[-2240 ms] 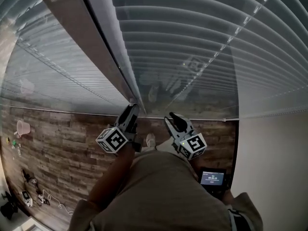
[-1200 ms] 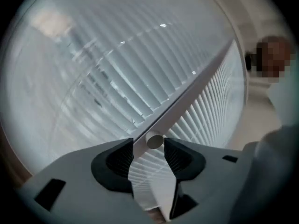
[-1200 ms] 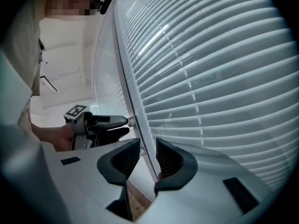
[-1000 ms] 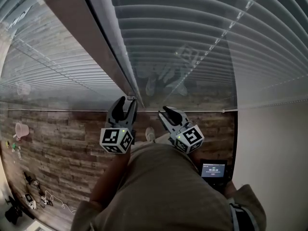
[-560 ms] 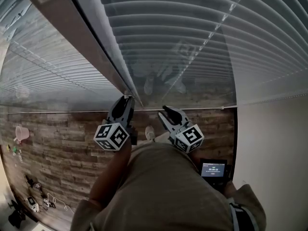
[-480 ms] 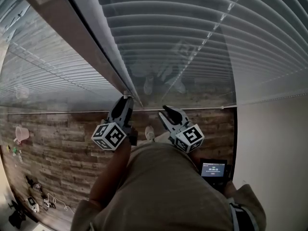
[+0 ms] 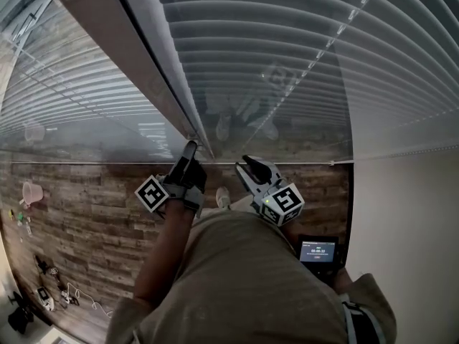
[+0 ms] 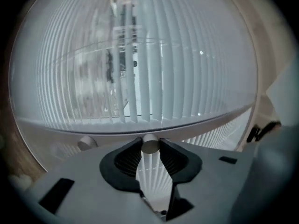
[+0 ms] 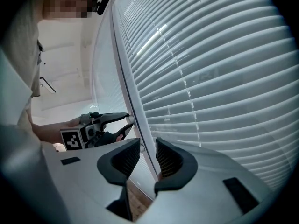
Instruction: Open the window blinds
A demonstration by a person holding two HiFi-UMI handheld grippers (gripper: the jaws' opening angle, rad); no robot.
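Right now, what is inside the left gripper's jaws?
The round end of a white rod, pinched by the left gripper, whose jaws have just been closing. The rest of the rod is covered and cannot be made out.

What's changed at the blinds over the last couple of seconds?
The left gripper rolled over, its marker cube now on its left in the head view, and its jaws have just been closing: they now grip the end of the white wand. The right gripper stayed open and in place beside the blinds.

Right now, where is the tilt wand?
Left gripper view, centre: the tilt wand sits gripped between the jaws of the left gripper, which have just been closing, before the window blinds.
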